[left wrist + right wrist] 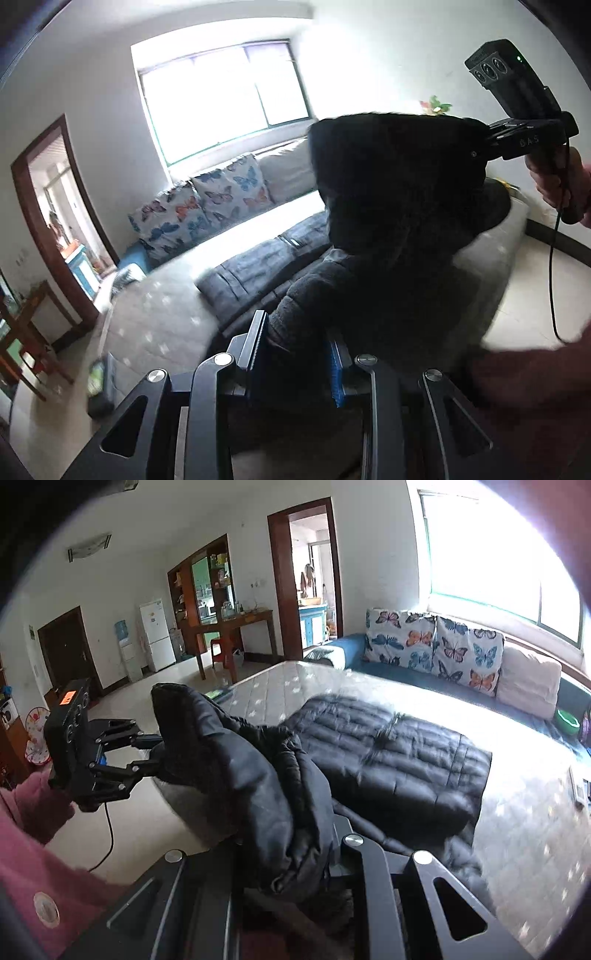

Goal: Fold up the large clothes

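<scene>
A black quilted jacket (388, 753) lies partly spread on a pale mattress (277, 686), and its near part is lifted into the air. In the left wrist view my left gripper (295, 332) is shut on a fold of the jacket (399, 206), with dark fabric packed between its blue pads. My right gripper (476, 147) clamps the raised edge at the upper right. In the right wrist view the bunched fabric covers my right gripper (295, 853) and hides its fingertips. My left gripper (151, 749) grips the far lifted end there, held by a hand in a pink sleeve (33, 812).
A blue sofa (347, 650) with butterfly cushions (432, 642) runs along the far side under a bright window (221, 92). A doorway (306, 576), a wooden table (236, 624) and a fridge (157, 635) stand beyond the mattress. A black cable (552, 277) hangs from the right gripper.
</scene>
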{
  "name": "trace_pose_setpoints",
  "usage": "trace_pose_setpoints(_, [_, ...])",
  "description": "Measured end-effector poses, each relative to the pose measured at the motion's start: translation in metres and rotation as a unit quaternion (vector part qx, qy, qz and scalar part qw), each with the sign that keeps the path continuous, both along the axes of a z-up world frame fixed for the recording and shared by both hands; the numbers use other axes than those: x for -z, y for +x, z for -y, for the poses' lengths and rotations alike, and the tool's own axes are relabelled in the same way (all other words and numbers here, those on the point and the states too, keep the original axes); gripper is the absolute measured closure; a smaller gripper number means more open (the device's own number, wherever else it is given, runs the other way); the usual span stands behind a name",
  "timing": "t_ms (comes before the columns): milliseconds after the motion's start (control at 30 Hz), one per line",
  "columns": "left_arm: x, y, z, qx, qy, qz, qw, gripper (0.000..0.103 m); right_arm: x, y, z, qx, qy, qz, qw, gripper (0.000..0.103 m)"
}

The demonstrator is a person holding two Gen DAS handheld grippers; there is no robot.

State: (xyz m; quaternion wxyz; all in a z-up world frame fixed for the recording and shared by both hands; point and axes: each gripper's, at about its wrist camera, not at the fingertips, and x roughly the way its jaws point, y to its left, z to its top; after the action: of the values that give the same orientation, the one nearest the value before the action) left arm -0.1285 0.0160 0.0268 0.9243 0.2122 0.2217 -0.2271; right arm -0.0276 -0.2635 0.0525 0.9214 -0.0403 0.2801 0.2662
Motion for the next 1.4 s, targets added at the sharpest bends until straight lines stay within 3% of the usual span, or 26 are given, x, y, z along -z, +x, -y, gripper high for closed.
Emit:
trace_pose_setpoints(167, [-0.04, 0.081, 0.018, -0.017, 0.005, 0.016, 0.9997, 0.074, -0.02, 0.068, 0.012, 0.024, 0.011, 0.004, 1.0, 0.084])
trace_pose_setpoints(367, [-0.057, 0.207, 0.044, -0.049, 0.02, -0.013, 0.9985, 0.076, -0.016, 0.201, 0.036, 0.077, 0.041, -0.05, 0.995, 0.085])
trace_pose_setpoints(567, [-0.034, 0.33, 0.063, -0.09, 0.026, -0.094, 0.9912, 0.076, 0.027, 0.297, 0.046, 0.124, 0.052, -0.121, 0.984, 0.085])
trace_pose_setpoints(667, [-0.011, 0.373, 0.067, -0.109, 0.018, -0.156, 0.9817, 0.076, 0.059, 0.323, 0.051, 0.135, 0.061, -0.165, 0.975, 0.085])
trace_pose_setpoints(767, [0.009, 0.409, 0.066, -0.122, 0.018, -0.192, 0.9736, 0.073, 0.096, 0.346, 0.056, 0.148, 0.065, -0.212, 0.964, 0.085])
trace_pose_setpoints(867, [0.035, 0.439, 0.058, -0.139, 0.029, -0.222, 0.9647, 0.065, 0.121, 0.356, 0.058, 0.163, 0.053, -0.248, 0.954, 0.082])
trace_pose_setpoints(967, [0.055, 0.44, 0.054, -0.151, 0.038, -0.238, 0.9588, 0.052, 0.12, 0.355, 0.068, 0.17, 0.074, -0.262, 0.947, 0.079])
trace_pose_setpoints(1067, [0.067, 0.444, 0.048, -0.158, 0.037, -0.24, 0.9571, 0.048, 0.089, 0.339, 0.078, 0.167, 0.092, -0.233, 0.954, 0.075])
trace_pose_setpoints(1233, [0.079, 0.449, 0.033, -0.167, 0.02, -0.248, 0.9541, 0.043, 0.041, 0.294, 0.088, 0.178, 0.049, -0.171, 0.968, 0.075])
trace_pose_setpoints(1300, [0.08, 0.452, 0.03, -0.176, 0.022, -0.247, 0.9528, 0.035, 0.033, 0.277, 0.087, 0.175, 0.028, -0.171, 0.969, 0.075])
trace_pose_setpoints(1400, [0.083, 0.458, 0.023, -0.181, 0.01, -0.253, 0.9503, 0.034, 0.039, 0.259, 0.081, 0.164, -0.011, -0.17, 0.972, 0.075])
